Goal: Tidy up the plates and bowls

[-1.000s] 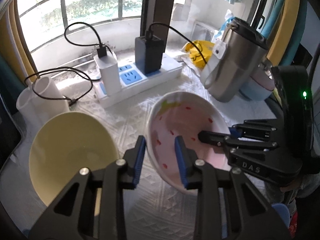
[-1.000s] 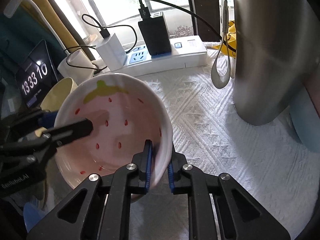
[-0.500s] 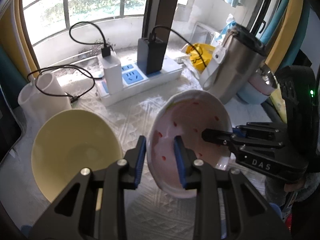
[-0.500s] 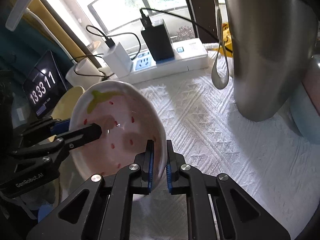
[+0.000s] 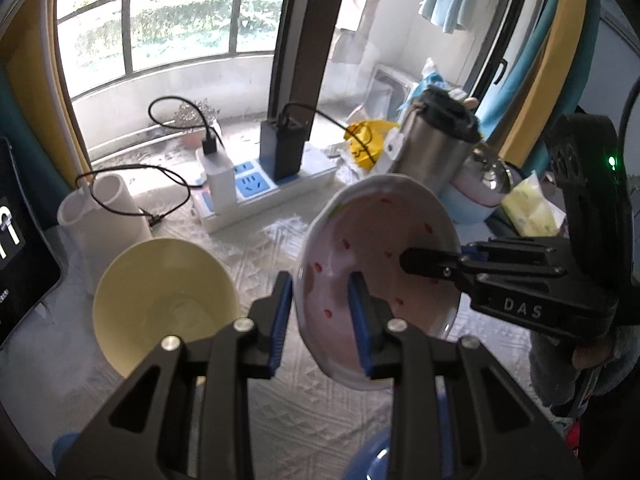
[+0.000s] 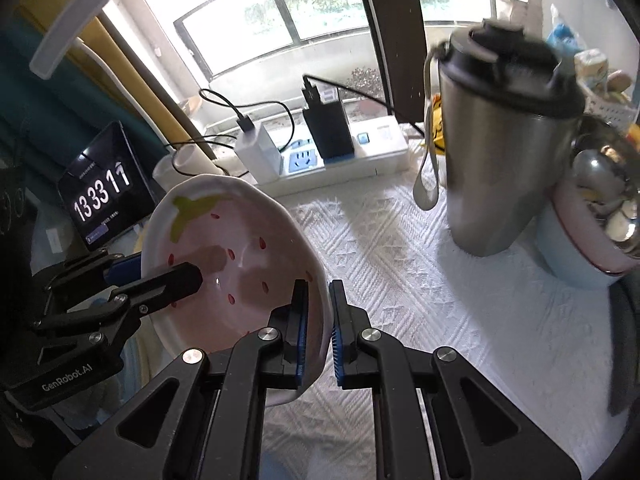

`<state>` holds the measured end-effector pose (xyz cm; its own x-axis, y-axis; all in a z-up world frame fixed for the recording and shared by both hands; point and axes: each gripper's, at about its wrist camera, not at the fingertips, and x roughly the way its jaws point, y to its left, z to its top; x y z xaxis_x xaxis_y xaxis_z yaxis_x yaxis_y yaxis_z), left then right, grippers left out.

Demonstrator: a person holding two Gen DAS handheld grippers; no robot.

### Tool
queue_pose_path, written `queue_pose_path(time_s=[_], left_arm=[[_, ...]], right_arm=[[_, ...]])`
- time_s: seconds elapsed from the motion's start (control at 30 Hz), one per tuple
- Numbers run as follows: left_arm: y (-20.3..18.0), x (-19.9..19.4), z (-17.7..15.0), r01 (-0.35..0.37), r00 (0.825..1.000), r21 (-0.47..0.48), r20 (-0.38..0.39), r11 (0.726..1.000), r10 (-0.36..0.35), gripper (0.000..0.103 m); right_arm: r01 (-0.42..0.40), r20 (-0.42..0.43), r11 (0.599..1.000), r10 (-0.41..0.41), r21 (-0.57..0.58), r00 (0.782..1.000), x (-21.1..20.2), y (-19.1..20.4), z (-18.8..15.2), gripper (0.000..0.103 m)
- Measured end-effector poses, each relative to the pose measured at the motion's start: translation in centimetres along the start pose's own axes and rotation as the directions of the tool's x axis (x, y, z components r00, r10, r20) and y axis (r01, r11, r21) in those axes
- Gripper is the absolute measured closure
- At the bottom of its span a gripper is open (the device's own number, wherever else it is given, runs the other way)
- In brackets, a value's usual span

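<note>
Holding the pink bowl [image 5: 372, 264] off the cloth [image 6: 420, 280] by opposite rims, we have the left gripper [image 5: 320, 304] and right gripper [image 6: 318, 320] both clamped on its wall. It looks stiff, glazed, breakable and slippery, so rim grips suit us.

White digits "13 33 11" glow on a dark clock screen [image 6: 105, 196]. The right tool [image 5: 424, 261] carries the letters "DAS"; the left tool [image 6: 170, 278] is marked "GenRobot.AI" on its black body.
</note>
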<state>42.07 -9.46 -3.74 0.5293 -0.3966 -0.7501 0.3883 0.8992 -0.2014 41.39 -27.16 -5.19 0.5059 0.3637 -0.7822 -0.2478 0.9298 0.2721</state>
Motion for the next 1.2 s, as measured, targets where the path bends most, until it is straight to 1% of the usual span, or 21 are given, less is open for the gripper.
queue_pose_path(time_s=[0.2,0.37,0.5,0.7,0.93,1.1,1.2], left_arm=[[-0.6,-2.4,-0.7,0.027,0.999,-0.009,0.020,1.000,-0.027,0.074],[-1.4,-4.3,-1.3,0.024,0.999,0.000,0.044,1.000,-0.024,0.074],[-1.8,-5.2,-1.8,0.029,0.998,0.006,0.049,1.000,-0.030,0.074],[-2.5,-6.0,-3.3,0.038,0.999,0.018,0.015,0.999,-0.038,0.074],[-3.2,-7.7,-5.2,0.033,0.999,0.033,0.013,0.999,-0.034,0.074],[-3.4,-8.2,-6.7,0.041,0.999,0.028,-0.014,0.999,-0.040,0.074],[-3.6,-8.6,-7.4,0.033,0.999,0.033,-0.016,0.999,-0.033,0.074]], right_arm=[[0.017,0.017,1.000,-0.017,-0.009,1.000,-2.4,1.1,-0.4,0.092],[0.032,0.018,0.999,-0.031,-0.025,0.999,-4.1,2.4,-1.1,0.092],[0.051,0.021,0.998,-0.050,-0.036,0.999,-5.4,3.3,-1.6,0.092],[0.078,-0.004,0.995,-0.079,-0.057,0.997,-6.5,4.3,-2.8,0.091],[0.073,-0.013,0.995,-0.074,-0.070,0.997,-7.5,5.1,-4.3,0.091],[0.083,-0.039,0.992,-0.087,-0.097,0.995,-7.8,6.0,-5.6,0.091],[0.083,-0.055,0.990,-0.089,-0.111,0.995,-7.9,6.5,-6.5,0.091]])
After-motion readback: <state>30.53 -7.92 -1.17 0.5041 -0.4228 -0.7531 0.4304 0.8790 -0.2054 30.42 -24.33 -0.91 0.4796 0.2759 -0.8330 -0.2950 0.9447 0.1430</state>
